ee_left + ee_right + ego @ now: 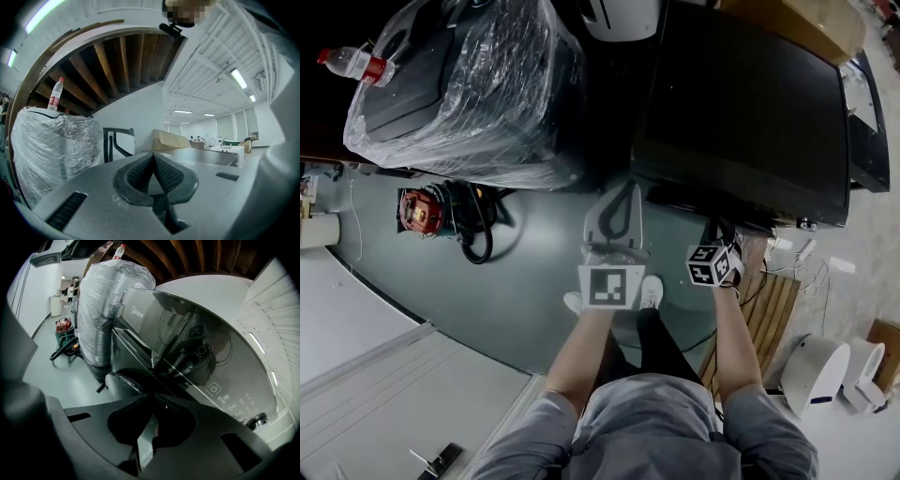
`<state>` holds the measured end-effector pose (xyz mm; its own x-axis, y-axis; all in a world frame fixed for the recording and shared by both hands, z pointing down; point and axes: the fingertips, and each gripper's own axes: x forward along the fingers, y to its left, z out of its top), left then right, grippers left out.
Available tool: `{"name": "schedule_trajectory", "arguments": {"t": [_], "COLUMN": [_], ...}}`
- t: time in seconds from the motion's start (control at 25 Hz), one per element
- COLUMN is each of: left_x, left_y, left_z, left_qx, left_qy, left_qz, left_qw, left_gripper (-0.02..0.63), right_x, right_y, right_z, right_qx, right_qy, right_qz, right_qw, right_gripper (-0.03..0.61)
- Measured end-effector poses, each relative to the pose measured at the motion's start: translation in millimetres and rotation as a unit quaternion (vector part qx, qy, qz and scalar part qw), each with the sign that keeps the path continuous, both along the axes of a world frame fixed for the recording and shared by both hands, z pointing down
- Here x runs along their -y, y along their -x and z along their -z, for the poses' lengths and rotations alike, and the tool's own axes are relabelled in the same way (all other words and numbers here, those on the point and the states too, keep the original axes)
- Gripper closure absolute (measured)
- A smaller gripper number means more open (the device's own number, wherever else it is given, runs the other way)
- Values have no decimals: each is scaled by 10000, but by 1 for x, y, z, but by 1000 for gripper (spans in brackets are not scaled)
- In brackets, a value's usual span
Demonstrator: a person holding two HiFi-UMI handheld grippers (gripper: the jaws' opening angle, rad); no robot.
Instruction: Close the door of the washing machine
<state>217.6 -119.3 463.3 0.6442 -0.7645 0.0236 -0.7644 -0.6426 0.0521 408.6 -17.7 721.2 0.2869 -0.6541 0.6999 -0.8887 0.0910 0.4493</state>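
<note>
Green floor (506, 281) runs up to the black washing machine (741, 103). Its round door (123, 380) sits low on the front, just past the right claw (153, 397). The right claw and the left claw (153, 154) are pinched together, holding nothing. I think a slow, flat push on the door's rim works best.

Washing machine (187, 357) — dark, glossy, standing upright — its round front door (123, 380) (latched or ajar, unclear) bulging outward.

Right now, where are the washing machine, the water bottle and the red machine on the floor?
washing machine (741, 112): head view, on its dark top panel.
water bottle (352, 63): head view, on its clear body.
red machine (420, 209): head view, on its red casing.
</note>
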Motion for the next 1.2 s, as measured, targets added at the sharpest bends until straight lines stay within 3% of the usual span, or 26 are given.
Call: {"name": "schedule_trajectory", "arguments": {"t": [0.24,0.56,0.72,0.88,1.2], "left_x": [-8,-13,-11,-10,-10], "left_y": [13,61,91,121,172], "left_z": [12,44,60,83,112], "left_qx": [-56,-94,-98,-109,-62], "left_qy": [10,-120,-73,-299,-435], "left_qz": [74,345,562,751,1083], "left_qw": [10000,9993,9983,9967,9932], "left_gripper": [615,615,615,615,615], "right_x": [-7,10,27,40,60], "right_y": [-2,50,88,121,173], "right_z": [9,95,149,201,294], "right_qx": [308,775,924,980,1368], "right_qy": [-37,-1010,-1550,-1955,-2774], "right_qz": [-388,-258,29,378,575], "right_qw": [9988,9915,9836,9751,9492], "right_gripper": [575,575,575,575,575]}}
